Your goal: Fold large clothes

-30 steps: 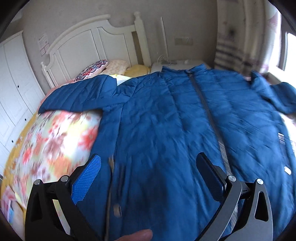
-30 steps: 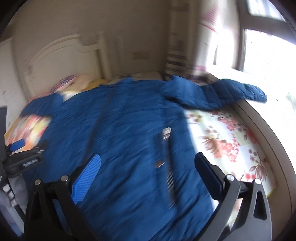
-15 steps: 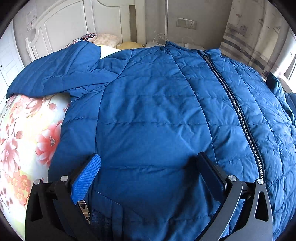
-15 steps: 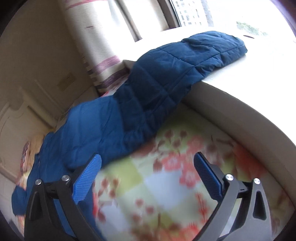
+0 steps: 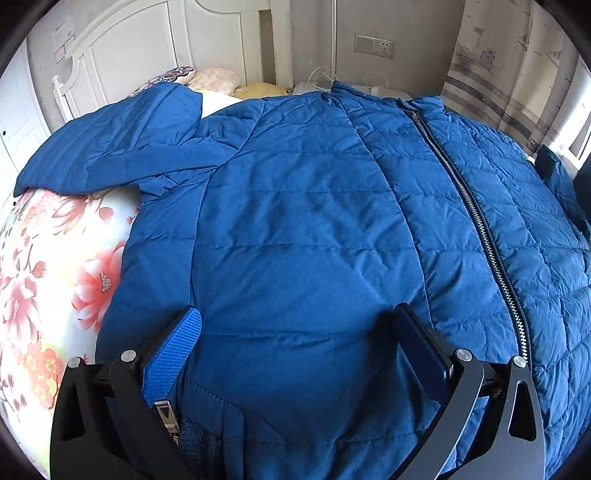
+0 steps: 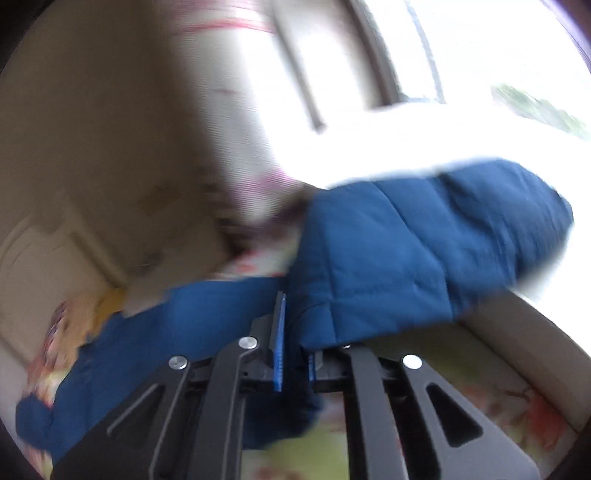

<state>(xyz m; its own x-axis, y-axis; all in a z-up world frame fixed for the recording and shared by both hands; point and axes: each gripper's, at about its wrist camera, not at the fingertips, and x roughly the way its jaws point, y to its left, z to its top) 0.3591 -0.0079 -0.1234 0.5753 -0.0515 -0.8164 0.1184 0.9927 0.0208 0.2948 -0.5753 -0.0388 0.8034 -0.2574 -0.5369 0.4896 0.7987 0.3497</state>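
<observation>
A blue quilted jacket (image 5: 303,229) lies zipped and spread flat on the floral bed (image 5: 55,258). The left gripper (image 5: 295,332) rests on its hem, jaws wide. Only the right wrist view shows the right gripper (image 6: 293,343), jaws just closed, pinching the sleeve (image 6: 424,251) by the window.

No lettering, brand or number can be read in either view. A white paper notice (image 5: 62,31) on the wall left of the white wooden headboard (image 5: 155,48) is too small to read.
</observation>
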